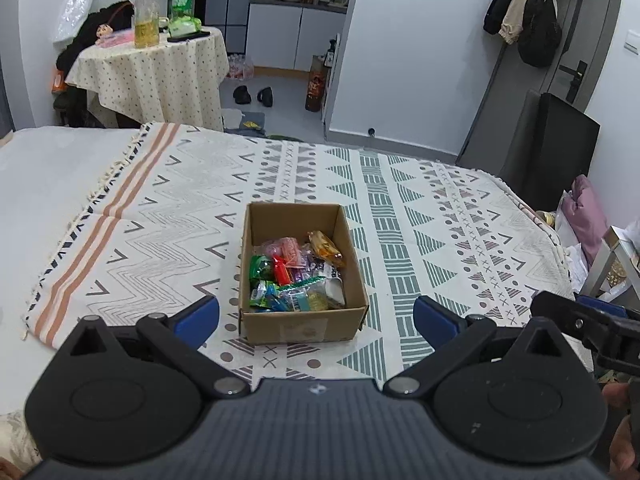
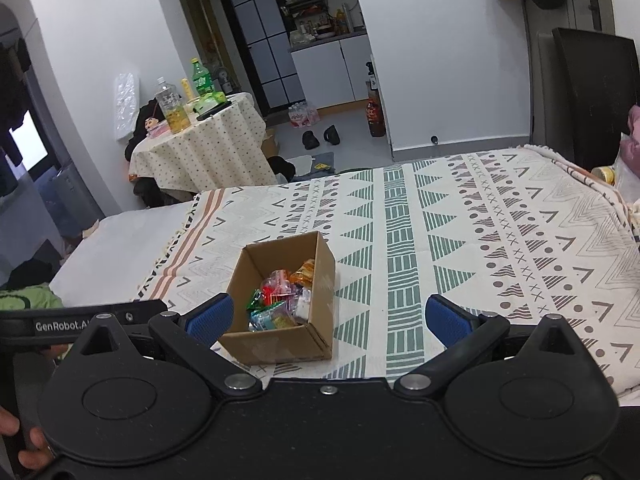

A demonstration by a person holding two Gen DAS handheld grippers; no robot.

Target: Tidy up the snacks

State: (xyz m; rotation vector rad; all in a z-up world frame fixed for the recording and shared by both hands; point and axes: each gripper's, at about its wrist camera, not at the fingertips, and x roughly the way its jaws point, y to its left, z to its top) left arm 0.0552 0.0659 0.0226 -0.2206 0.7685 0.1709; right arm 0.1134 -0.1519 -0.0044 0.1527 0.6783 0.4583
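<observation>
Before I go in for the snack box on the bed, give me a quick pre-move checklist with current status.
1. Left gripper open and empty: ok.
2. Right gripper open and empty: ok.
3. Cardboard box upright on the patterned bedspread, top open: ok.
4. Snack packets all inside the box, none loose on the bedspread nearby: ok.
5. Box lined up between the fingers: ok for the left gripper; not ok for the right, where it sits toward the left finger.
6. Sorting destination for the snacks: cannot tell, no second container is in view.
</observation>
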